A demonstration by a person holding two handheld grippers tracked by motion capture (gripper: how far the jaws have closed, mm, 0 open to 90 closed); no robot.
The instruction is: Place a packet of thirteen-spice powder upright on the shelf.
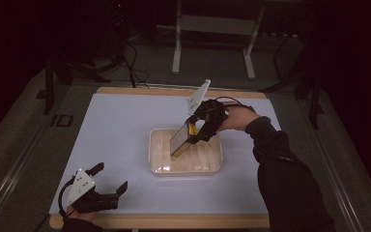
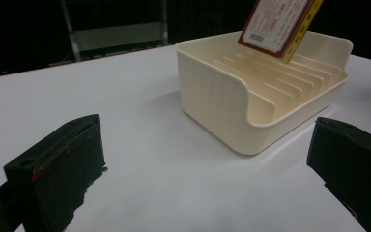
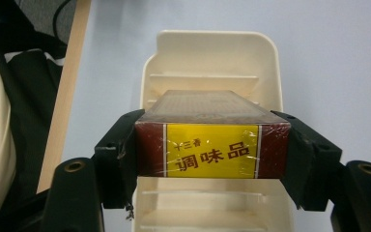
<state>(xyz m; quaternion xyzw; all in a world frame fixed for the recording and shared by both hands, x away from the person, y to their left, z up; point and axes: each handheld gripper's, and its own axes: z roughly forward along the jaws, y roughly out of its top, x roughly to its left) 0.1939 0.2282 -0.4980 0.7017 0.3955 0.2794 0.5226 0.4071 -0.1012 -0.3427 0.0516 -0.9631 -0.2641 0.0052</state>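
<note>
Nearest the high camera, the left claw (image 1: 107, 180) rests at the front left corner of the white worktop (image 1: 121, 125), its two black jaws spread wide with nothing between them and only bare surface beneath; the left gripper view looks out between those jaws toward the tray. One cream plastic tray (image 1: 215, 162) sits near the middle of the worktop, its floor divided by a row of low upright ribs into narrow slots, one end wall cut lower than the other three. Above it, the right claw (image 1: 192, 135) is clamped on a single flat box (image 1: 180, 140), dark red with a yellow panel bearing Chinese characters, wrapped in clear film. In the right gripper view the jaws press on the two narrow sides of the box (image 3: 211, 150), with the labelled end face turned toward the camera. The box's long axis slants steeply: in the high view its upper end sits in the claw, toward the far right, and its lower end points down and toward the front left, into the tray. In the left gripper view the box (image 2: 278, 24) hangs tilted over the ribbed floor, its lower corner close above the ribs; whether it touches them cannot be made out. One box, one tray and two claws are on view, the two claws well apart. A person's dark sleeve (image 1: 290, 183) reaches in from the right edge behind the right claw.
</note>
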